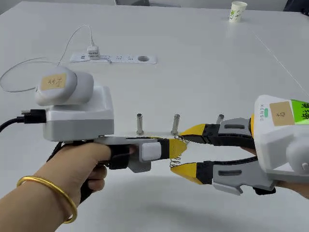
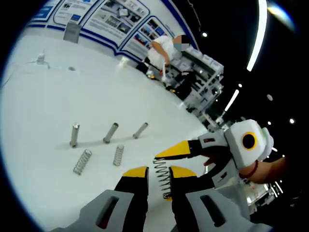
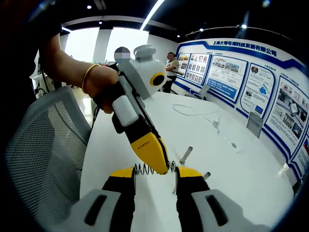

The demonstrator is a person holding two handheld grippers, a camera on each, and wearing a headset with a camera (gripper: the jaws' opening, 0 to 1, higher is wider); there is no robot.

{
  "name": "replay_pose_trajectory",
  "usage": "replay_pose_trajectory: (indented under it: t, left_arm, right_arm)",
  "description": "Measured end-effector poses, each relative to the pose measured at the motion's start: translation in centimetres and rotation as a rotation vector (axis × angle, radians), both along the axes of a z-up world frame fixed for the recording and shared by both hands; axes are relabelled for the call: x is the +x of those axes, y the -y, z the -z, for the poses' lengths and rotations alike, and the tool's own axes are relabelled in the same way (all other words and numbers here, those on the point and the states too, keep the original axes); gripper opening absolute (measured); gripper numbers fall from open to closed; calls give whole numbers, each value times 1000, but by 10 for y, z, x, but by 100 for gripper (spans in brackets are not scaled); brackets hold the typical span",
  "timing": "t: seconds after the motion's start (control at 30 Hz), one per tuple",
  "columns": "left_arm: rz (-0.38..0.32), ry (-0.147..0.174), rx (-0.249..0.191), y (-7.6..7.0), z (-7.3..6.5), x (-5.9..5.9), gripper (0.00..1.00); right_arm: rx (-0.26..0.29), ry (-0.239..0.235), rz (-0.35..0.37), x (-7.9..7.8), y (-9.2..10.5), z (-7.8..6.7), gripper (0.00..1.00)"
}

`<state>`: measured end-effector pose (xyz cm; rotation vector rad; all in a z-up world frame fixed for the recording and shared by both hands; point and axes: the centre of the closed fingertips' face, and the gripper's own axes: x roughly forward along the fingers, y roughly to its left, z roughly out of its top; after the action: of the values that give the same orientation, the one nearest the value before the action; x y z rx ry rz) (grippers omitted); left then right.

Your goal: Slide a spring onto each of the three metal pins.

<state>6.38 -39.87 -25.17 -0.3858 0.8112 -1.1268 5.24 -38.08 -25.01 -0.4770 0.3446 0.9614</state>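
Just before the pins (image 1: pixel 175 124), left gripper (image 1: pixel 170 149) fingers clench a spring (image 1: pixel 178 157); right gripper (image 3: pixel 155 172) fingers spread wide, bracketing its ends; open surface (image 1: pixel 193 63) all round.

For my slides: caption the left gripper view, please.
Left claw grips a spring at the open right claw; three bare pins stand beyond.

My left gripper (image 1: pixel 176 149), jaws closed on spring (image 1: pixel 177 155); my right gripper (image 1: pixel 189 150) opposite, yellow jaws spread, one beyond each spring end; three metal pins (image 1: pixel 175 124) upright in row just behind, on white table (image 1: pixel 203 72); power strip (image 1: pixel 116 58), paper cup (image 1: pixel 237 11) farther back.
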Motion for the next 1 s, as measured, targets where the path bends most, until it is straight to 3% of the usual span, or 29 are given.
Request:
replay_pose_trajectory:
  t: [0.8,1.0]
  left_arm:
    - [41,-97,22,4,4,-3,12]
    - [5,-163,16,3,6,-2,11]
  right_arm:
    - [-59,25,-55,-4,0,6,33]
    - [-58,22,-46,-4,0,7,34]
